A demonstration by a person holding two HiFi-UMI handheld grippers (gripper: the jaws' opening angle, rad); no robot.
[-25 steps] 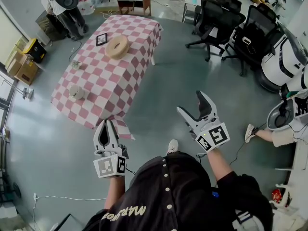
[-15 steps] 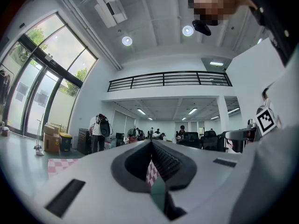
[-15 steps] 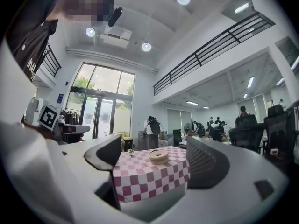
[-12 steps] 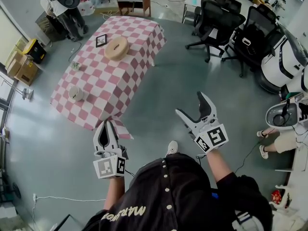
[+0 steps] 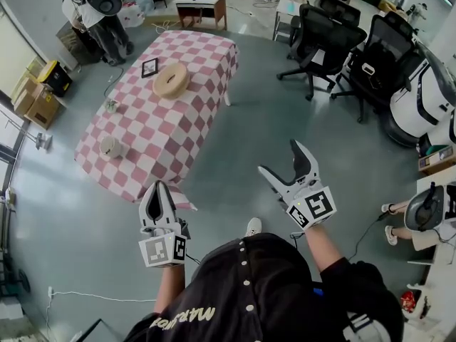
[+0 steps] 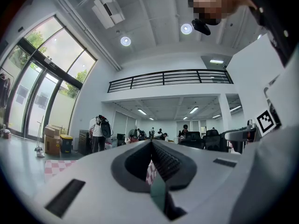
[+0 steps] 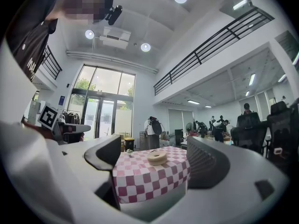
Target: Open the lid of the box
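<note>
**Change:** your right gripper has just been opening its jaws. They now stand wide apart with nothing between them. Your left gripper is as it was a second ago, fingers together and empty. In the head view the checked table has slid slightly down the frame.

**Location:** two round items lie on the table, in the upper left of the head view. A tan ring-shaped piece is towards the far end, and a small whitish round container is near the table's left edge. Which of them is the box you cannot tell. Both lie well apart from your fingers. In the right gripper view the ring shows far off, in the gap between the jaws.

**Appearance:** the ring is flat and pale tan with a sunken centre. The container is short and cylindrical, too small to make out a lid.
</note>
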